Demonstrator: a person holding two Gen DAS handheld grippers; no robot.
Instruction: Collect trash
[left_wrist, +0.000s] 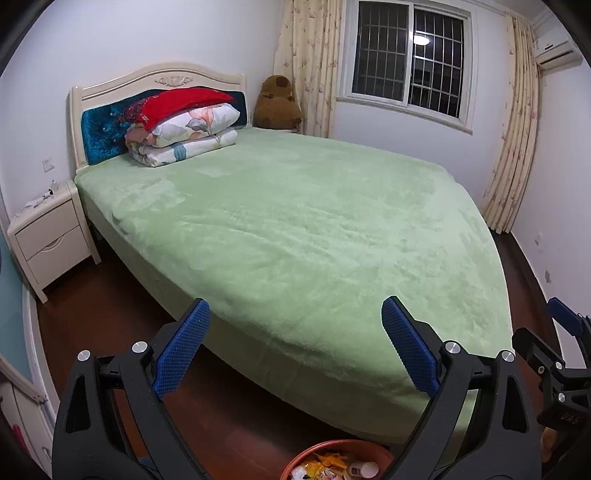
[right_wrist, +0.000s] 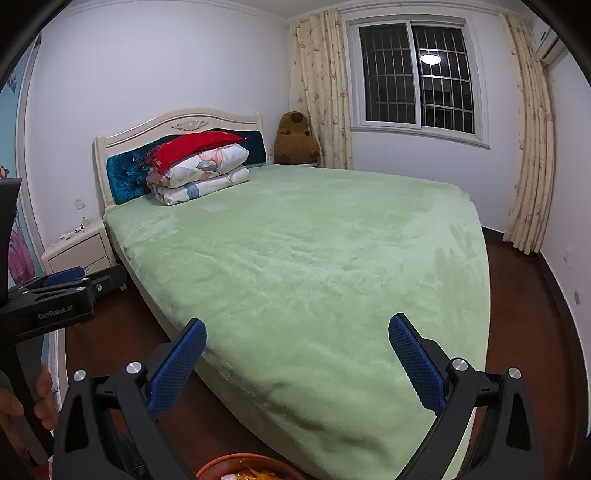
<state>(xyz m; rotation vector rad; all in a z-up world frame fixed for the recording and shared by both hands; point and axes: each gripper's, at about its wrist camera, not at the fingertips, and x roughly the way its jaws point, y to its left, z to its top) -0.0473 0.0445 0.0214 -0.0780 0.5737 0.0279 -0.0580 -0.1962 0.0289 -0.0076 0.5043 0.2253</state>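
left gripper (left_wrist: 295, 332): jaws apart, empty | right gripper (right_wrist: 297, 350): jaws wide apart, empty | bin (left_wrist: 336, 459): on floor below both, trash inside | bed (left_wrist: 295, 221): ahead

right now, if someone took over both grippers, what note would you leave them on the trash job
Left gripper: open, empty, held above the near end of the bed.
Right gripper: open, empty, beside it.
Orange bin: on the floor just below both grippers, at the foot of the bed, with wrappers and a small bottle inside.
Done: some trash is in the bin; the green cover shows no litter.
Left: nothing visible to pick up from here; check the nightstand, whose top holds small bits, too small to identify.
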